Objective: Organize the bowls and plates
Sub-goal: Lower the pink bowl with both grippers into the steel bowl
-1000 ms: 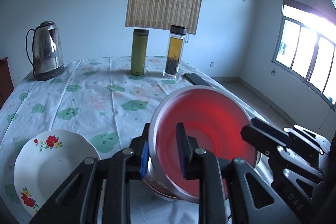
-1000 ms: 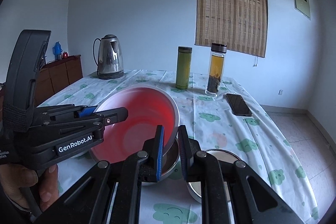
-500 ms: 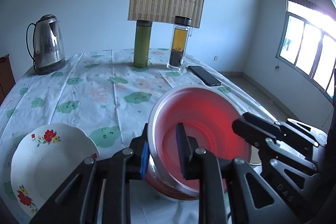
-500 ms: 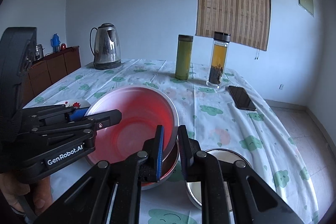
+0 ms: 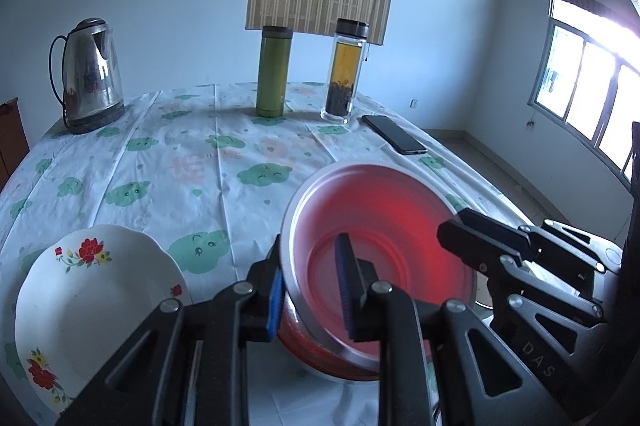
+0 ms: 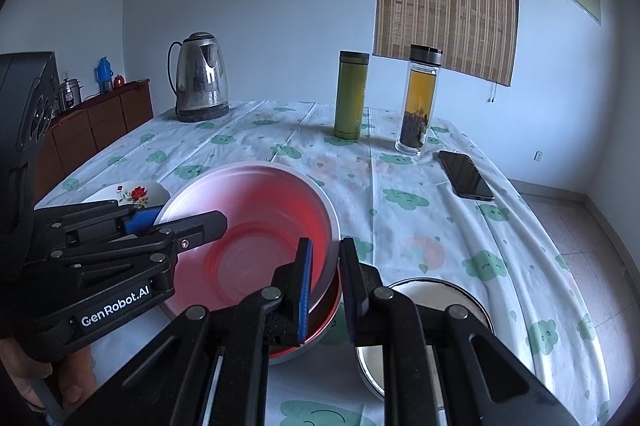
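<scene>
A metal bowl with a red inside [image 5: 384, 222] [image 6: 256, 226] is held between both grippers, just above a second red bowl [image 5: 320, 358] [image 6: 320, 318] on the table. My left gripper [image 5: 310, 286] is shut on its left rim. My right gripper [image 6: 325, 274] is shut on its right rim; it also shows in the left wrist view [image 5: 480, 238]. A white floral plate [image 5: 92, 310] [image 6: 132, 192] lies to the left. Another metal bowl [image 6: 436, 294] sits to the right, mostly hidden behind my right gripper.
On the flowered tablecloth [image 5: 192, 162] stand a steel kettle [image 5: 90, 74] at the back left, a green flask [image 5: 274, 64] and a glass tea bottle [image 5: 346, 64] at the back. A black phone [image 5: 394, 140] lies at the right.
The held bowl has come down a little and levelled, closer over the bowl below. Both grippers kept their hold on the rim.
</scene>
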